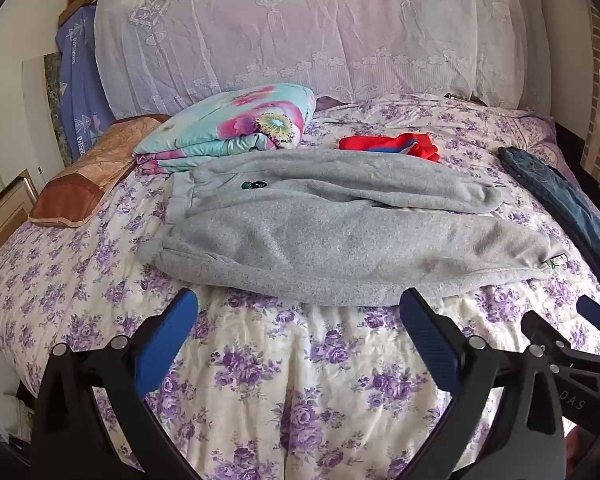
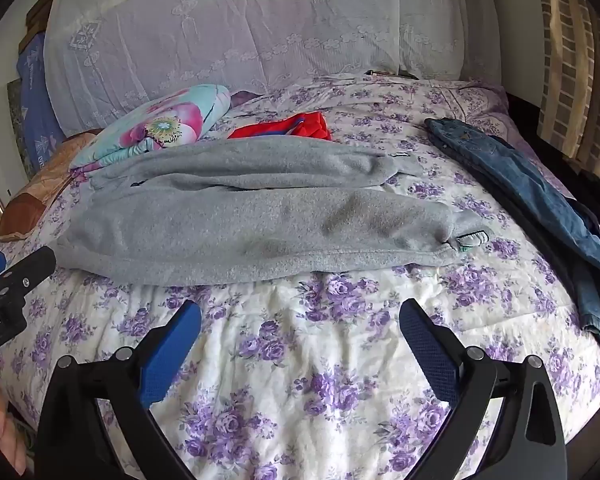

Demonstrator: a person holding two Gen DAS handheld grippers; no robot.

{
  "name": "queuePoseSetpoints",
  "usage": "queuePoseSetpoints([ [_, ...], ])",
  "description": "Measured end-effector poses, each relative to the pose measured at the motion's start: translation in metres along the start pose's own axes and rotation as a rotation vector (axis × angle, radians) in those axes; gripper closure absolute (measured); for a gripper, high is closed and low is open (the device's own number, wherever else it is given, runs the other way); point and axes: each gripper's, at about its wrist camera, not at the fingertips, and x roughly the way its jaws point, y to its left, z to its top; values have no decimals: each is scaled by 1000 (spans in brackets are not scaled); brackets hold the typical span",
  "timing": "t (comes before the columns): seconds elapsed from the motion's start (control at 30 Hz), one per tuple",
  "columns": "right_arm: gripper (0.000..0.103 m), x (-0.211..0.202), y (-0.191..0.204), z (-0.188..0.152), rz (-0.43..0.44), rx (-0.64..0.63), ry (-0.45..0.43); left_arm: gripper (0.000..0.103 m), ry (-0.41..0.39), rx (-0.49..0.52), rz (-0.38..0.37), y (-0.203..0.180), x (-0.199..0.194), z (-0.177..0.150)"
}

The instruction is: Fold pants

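At the far left of the bed [image 1: 260,380], a brown pillow [image 1: 76,192] lies at the edge, and just beside it sits a folded floral quilt [image 1: 236,124] in turquoise and pink. The quilt's near edge touches the waistband end of the grey sweatpants [image 1: 320,236], which lie flat across the middle of the purple-flowered bedspread, legs stretched toward the right. The two legs lie side by side, the far one slightly overlapping the near one, with the cuffs ending at the right. Behind the pants, touching their far edge, is a crumpled red garment [image 1: 392,146]. Further right, apart from the grey cuffs, a pair of blue jeans [image 2: 540,208] runs along the right side of the bed and hangs over its edge. A white lace cover [image 1: 308,28] drapes the headboard behind everything.

The left tongs [image 1: 300,312] hover over bare bedspread just short of the pants' near hem, released, blue pads [image 1: 168,340] spread wide with nothing between them. The right tongs [image 2: 300,320] are likewise released and empty, hanging above the bedspread just in front of the pants, nearer the cuff end. Each tool shows at the edge of the other's view, side by side.
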Motion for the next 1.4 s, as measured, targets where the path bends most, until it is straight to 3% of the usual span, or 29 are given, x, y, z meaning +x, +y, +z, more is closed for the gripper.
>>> queuePoseSetpoints([
  [1.4, 3, 2, 15, -3, -3, -13, 21, 5, 15, -47, -24, 21, 6, -9],
])
